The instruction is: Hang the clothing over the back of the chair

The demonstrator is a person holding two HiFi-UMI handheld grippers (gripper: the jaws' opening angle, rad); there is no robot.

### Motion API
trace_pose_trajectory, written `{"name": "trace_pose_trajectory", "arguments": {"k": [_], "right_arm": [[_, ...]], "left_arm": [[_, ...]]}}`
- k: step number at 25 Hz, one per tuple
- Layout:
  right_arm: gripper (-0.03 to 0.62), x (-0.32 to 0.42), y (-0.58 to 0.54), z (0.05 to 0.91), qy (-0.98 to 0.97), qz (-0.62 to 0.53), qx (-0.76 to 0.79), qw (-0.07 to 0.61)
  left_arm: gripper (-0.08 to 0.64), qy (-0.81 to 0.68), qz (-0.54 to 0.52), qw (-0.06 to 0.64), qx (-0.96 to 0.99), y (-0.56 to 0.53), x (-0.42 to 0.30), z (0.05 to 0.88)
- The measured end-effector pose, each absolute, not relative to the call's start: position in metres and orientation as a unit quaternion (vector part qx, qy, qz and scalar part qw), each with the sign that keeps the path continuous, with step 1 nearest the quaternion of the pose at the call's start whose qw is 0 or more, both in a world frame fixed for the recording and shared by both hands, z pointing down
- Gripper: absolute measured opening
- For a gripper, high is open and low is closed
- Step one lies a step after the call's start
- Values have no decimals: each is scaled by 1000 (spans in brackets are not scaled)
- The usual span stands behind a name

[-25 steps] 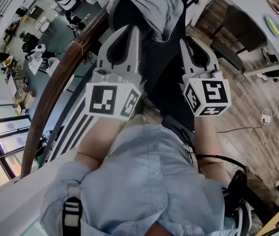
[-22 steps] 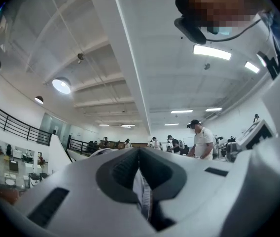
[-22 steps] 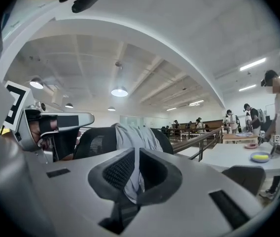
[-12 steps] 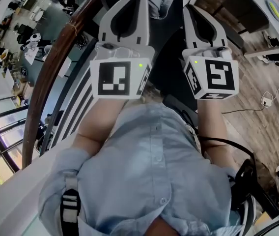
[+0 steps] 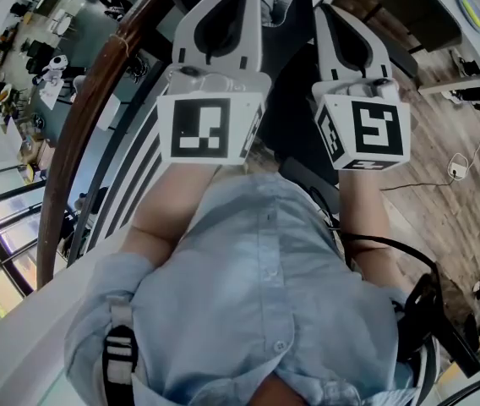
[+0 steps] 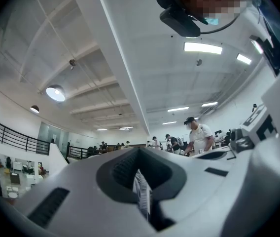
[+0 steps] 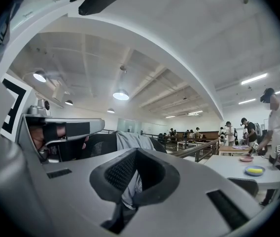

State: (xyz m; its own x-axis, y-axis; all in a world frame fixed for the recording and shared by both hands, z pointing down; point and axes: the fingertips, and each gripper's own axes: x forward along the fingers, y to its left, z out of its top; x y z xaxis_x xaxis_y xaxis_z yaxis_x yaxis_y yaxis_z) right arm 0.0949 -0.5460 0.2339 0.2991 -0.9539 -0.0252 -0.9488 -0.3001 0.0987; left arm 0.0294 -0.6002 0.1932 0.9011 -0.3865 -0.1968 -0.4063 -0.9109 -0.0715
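Left gripper has its jaws closed tight on a fold of the grey clothing. Just to its right, the right gripper pinches another fold the same way. Beyond both, the far part of the clothing lies draped over the back of the dark chair.

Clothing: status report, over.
Shut on clothing: left gripper, right gripper. Clothing up at chair back. Nothing seen blocking.
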Motion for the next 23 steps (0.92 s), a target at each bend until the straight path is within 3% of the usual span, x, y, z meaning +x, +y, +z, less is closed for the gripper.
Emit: {"name": "trace_pose_trajectory", "arguments": {"k": [23], "right_arm": [[12, 89, -548, 236, -590, -41, 806, 27]], "left_arm": [[14, 198, 87, 53, -975, -601, 26, 199]]}}
